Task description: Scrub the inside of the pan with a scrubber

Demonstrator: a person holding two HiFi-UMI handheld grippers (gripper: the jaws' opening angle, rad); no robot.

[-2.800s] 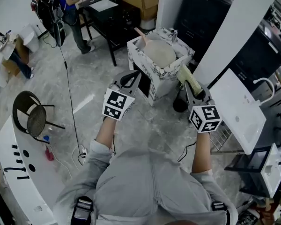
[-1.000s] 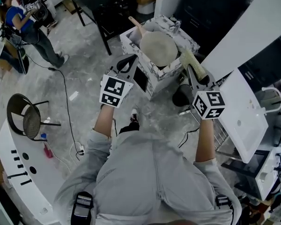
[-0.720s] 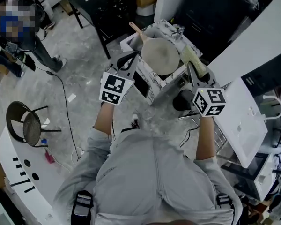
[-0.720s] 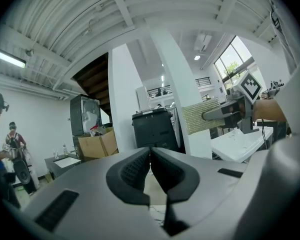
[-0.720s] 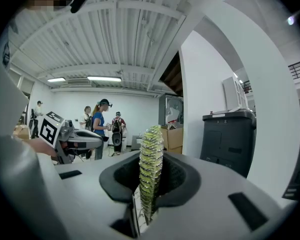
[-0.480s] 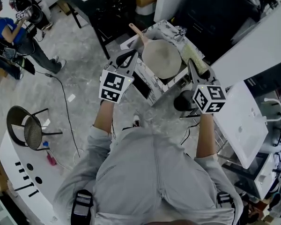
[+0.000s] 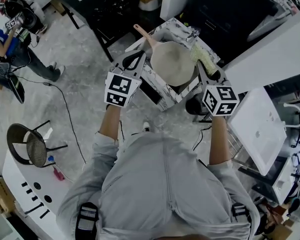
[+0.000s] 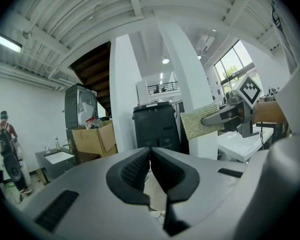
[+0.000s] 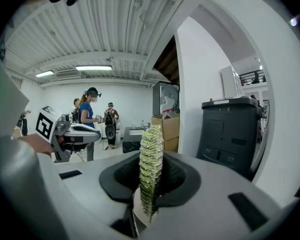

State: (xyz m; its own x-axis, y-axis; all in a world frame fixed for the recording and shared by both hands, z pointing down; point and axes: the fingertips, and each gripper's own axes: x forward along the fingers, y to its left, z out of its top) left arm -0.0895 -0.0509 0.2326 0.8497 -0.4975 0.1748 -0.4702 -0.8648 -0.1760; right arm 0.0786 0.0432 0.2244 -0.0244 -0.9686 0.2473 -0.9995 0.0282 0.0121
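My right hand-held gripper (image 9: 150,180) clamps the scrubber (image 9: 151,151) beside the pan (image 7: 171,64); my left hand-held gripper (image 8: 150,155) is closed, empty.

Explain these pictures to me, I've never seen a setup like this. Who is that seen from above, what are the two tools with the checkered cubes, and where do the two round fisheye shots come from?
There is no robot here. A person, filmed by a camera on their own head that looks down, holds a two-jaw gripper in each hand. The patterned cubes are part of the grippers. Each round picture comes from a camera that rides on one gripper and looks along its jaws.

The left gripper has its jaws closed with nothing between them. The right gripper is clamped on a yellow-green scrubber. Both are raised in front of a speckled box, which holds a pale round pan. The scrubber does not appear to be in the pan yet.
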